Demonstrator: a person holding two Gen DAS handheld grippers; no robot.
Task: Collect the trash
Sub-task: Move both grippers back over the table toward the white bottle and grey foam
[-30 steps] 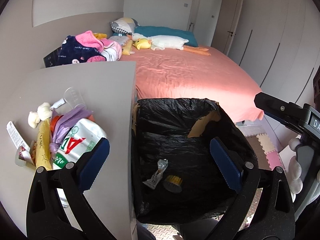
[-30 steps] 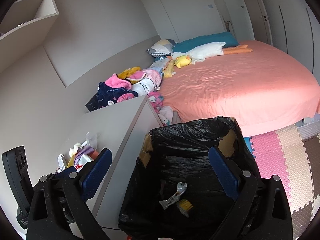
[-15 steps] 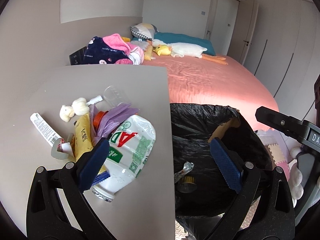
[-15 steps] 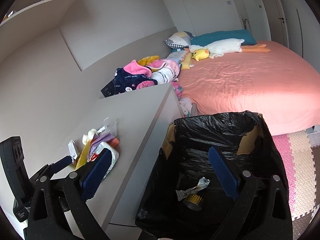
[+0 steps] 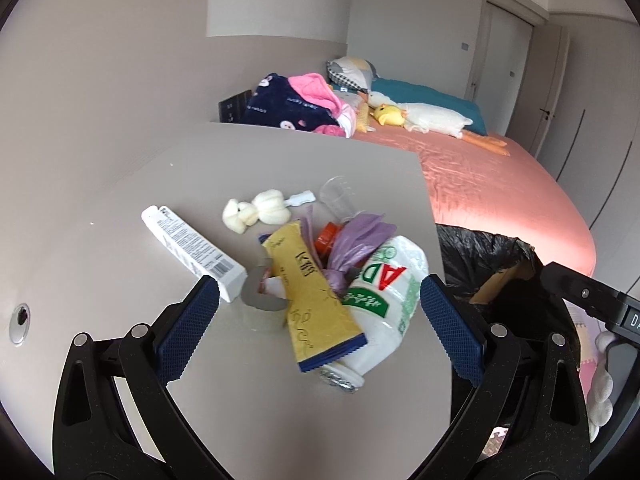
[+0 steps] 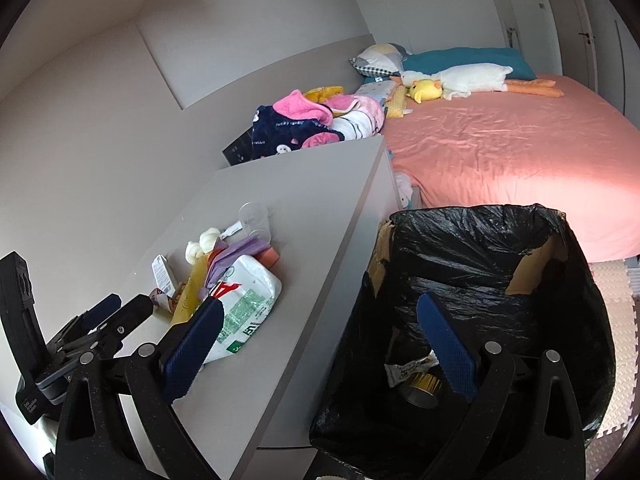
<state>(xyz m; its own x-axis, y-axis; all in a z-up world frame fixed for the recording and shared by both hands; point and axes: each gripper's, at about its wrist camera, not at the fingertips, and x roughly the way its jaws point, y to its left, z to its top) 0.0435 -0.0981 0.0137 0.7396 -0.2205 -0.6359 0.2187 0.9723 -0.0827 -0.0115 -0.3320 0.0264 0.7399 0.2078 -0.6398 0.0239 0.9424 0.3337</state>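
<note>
A heap of trash lies on the grey cabinet top (image 5: 200, 400): a crushed white bottle (image 5: 384, 304) with red and green print, a yellow packet (image 5: 312, 296), a purple bag (image 5: 356, 240), a white tube (image 5: 192, 246), cotton balls (image 5: 256, 212) and a clear cup (image 5: 336, 200). My left gripper (image 5: 318, 330) stands open just in front of the heap, empty. My right gripper (image 6: 316, 340) is open and empty, over the gap between the cabinet and the bin (image 6: 520, 280), which is lined with a black bag. A wrapper (image 6: 404, 370) and a gold roll (image 6: 420, 390) lie inside.
A bed with a pink sheet (image 6: 500, 148) lies beyond the bin, with pillows and a plush duck (image 6: 424, 90). Piled clothes (image 5: 296, 108) sit behind the cabinet. Foam floor mats (image 6: 616, 292) lie to the right. A round hole (image 5: 18, 318) is in the cabinet top at left.
My left gripper has swung left from above the bin to face the trash heap on the cabinet. The right gripper has shifted left too, and the bin sits further right in its view.
</note>
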